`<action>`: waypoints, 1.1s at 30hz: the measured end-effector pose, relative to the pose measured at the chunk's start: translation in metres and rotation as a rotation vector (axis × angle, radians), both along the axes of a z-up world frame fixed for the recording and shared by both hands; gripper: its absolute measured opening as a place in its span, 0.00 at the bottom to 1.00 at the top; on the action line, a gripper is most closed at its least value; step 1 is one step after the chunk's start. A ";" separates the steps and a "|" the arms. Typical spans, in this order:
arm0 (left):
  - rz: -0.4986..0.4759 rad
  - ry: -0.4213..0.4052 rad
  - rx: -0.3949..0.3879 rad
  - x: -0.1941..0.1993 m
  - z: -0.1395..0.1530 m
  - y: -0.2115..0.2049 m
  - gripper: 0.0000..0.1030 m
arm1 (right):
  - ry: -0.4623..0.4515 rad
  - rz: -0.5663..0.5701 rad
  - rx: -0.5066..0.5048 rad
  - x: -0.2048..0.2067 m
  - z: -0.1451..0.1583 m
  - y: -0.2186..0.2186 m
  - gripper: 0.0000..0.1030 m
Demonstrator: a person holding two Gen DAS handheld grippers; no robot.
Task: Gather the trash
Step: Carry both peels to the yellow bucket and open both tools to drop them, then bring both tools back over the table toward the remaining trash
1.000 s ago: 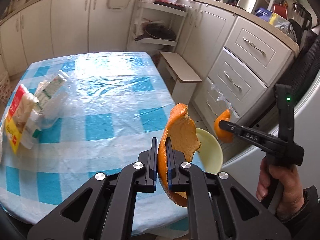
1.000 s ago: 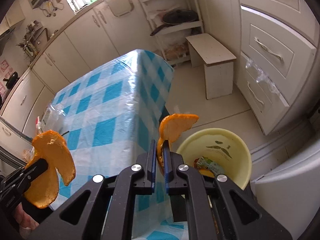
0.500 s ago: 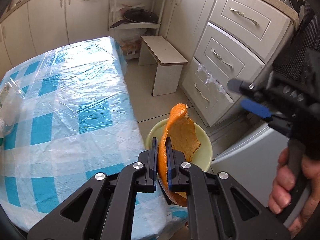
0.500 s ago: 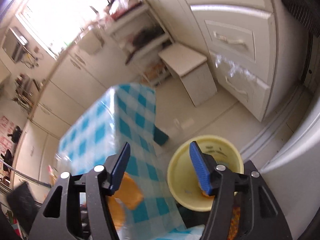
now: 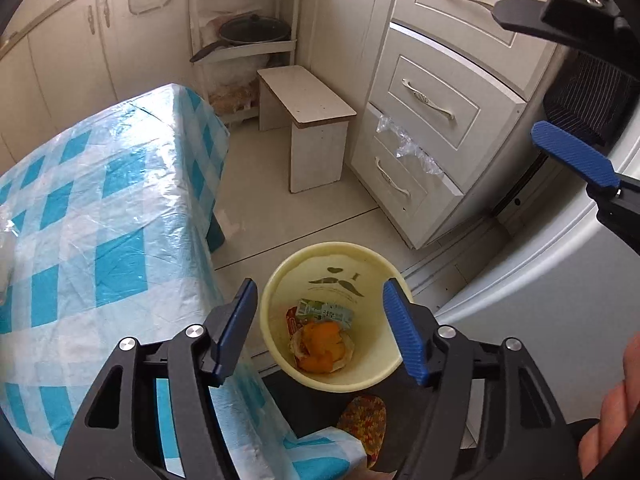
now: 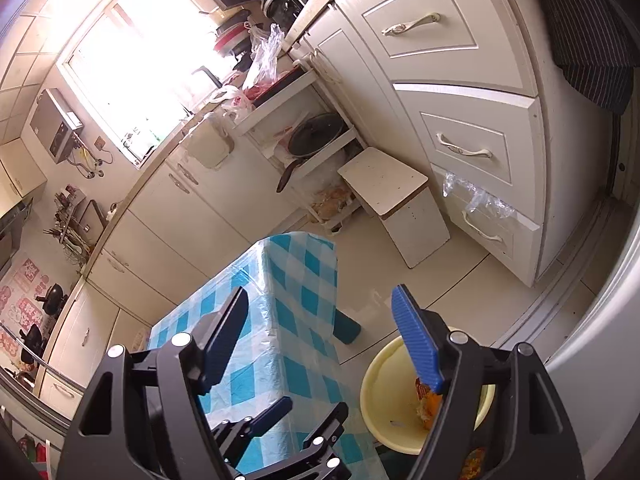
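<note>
Nearest the left wrist camera, left gripper (image 5: 318, 320) has its jaws spread wide, nothing between them, hovering directly above yellow bin (image 5: 276, 280) on the floor. Orange peel (image 5: 322, 346) lies at bin bottom, touching a green carton (image 5: 326, 310) and a red wrapper (image 5: 292, 316). Just nearer than the bin, a knitted slipper (image 5: 362, 420) on a dark mat. Left of bin, table with blue checked cloth (image 5: 100, 216) under clear plastic. Right gripper (image 6: 320, 332) also spread apart and empty, up at the right in the left view (image 5: 548, 80); its camera sees the bin (image 6: 380, 384) low right, partly hidden by its finger. Farther: white stool (image 5: 308, 104), drawer unit (image 5: 436, 100) with plastic wrap on a handle, corner shelf holding a lidded pan (image 5: 254, 30).
</note>
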State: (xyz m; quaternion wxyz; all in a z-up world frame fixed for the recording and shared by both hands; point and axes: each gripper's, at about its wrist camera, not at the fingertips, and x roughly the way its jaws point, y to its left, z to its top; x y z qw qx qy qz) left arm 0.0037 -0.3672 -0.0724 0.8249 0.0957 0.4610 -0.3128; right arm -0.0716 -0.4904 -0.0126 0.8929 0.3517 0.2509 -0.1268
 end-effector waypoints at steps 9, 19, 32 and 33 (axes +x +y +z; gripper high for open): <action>0.142 -0.053 0.026 0.007 0.017 0.104 0.72 | -0.002 0.116 -0.045 0.028 0.011 0.047 0.76; 0.361 -0.155 0.105 0.023 0.034 0.235 0.80 | 0.053 0.282 -0.125 0.064 0.008 0.117 0.83; 0.583 -0.170 0.244 0.090 0.014 0.333 0.84 | 0.118 0.382 -0.125 0.095 -0.011 0.166 0.83; 0.577 -0.173 0.247 0.093 0.012 0.331 0.84 | 0.118 0.389 -0.126 0.097 -0.011 0.168 0.83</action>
